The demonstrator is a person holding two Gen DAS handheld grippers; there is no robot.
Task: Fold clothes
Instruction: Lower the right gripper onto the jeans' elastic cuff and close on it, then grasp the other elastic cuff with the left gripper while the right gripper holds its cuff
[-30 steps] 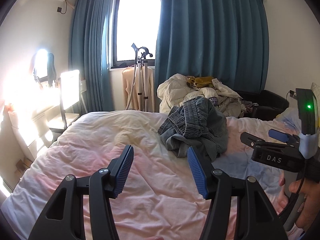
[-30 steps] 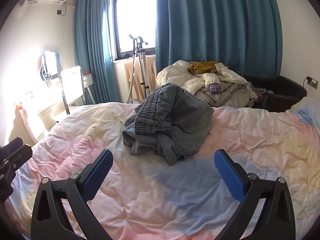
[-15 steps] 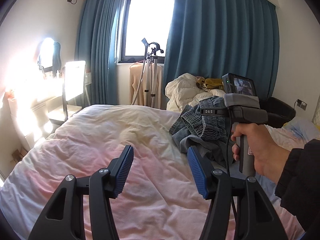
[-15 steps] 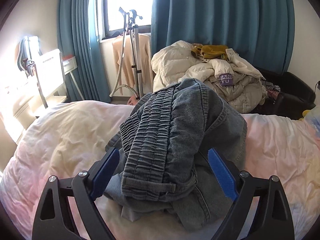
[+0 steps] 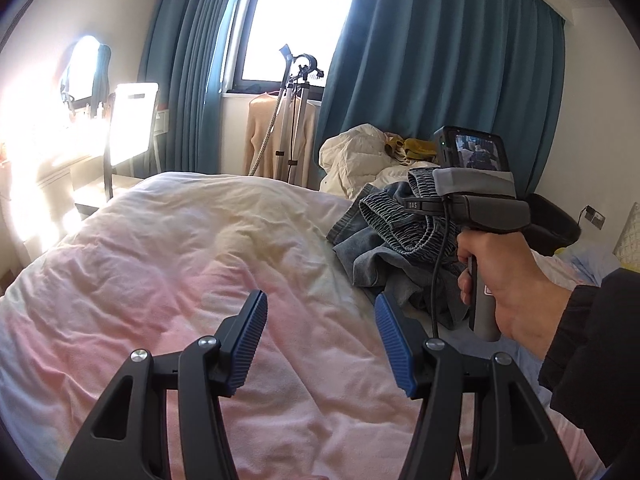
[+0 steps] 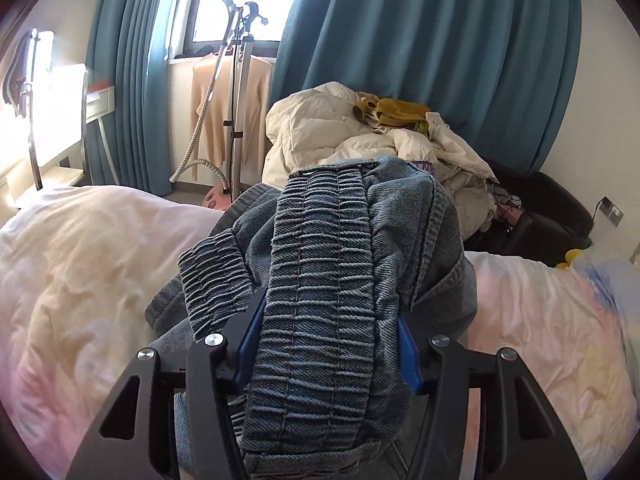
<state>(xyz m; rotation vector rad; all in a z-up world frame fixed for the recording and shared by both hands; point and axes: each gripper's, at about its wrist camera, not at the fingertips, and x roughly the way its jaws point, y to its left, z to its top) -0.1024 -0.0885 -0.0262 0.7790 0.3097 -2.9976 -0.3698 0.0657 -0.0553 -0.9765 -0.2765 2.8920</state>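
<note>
Crumpled blue denim trousers [image 5: 394, 236] with a ribbed elastic waistband lie in a heap on the pink-and-cream bed [image 5: 192, 248]. My right gripper [image 6: 326, 332] has its blue pads on both sides of the waistband [image 6: 320, 300], which fills the gap between them; the jaws are still fairly wide. In the left wrist view the right gripper's body [image 5: 476, 200] is seen held by a hand over the heap. My left gripper [image 5: 320, 332] is open and empty above bare bedding, left of the trousers.
A pile of cream bedding and clothes with a yellow item [image 6: 384, 136] sits behind the bed. A garment steamer stand [image 5: 294, 120] with a beige top stands by the window. A dark armchair [image 6: 536, 216] is at far right. A desk and chair [image 5: 124, 136] stand left.
My right gripper has moved forward onto the denim heap and its jaws have narrowed around the waistband. My left gripper stays open over the bed, its view shifted slightly.
</note>
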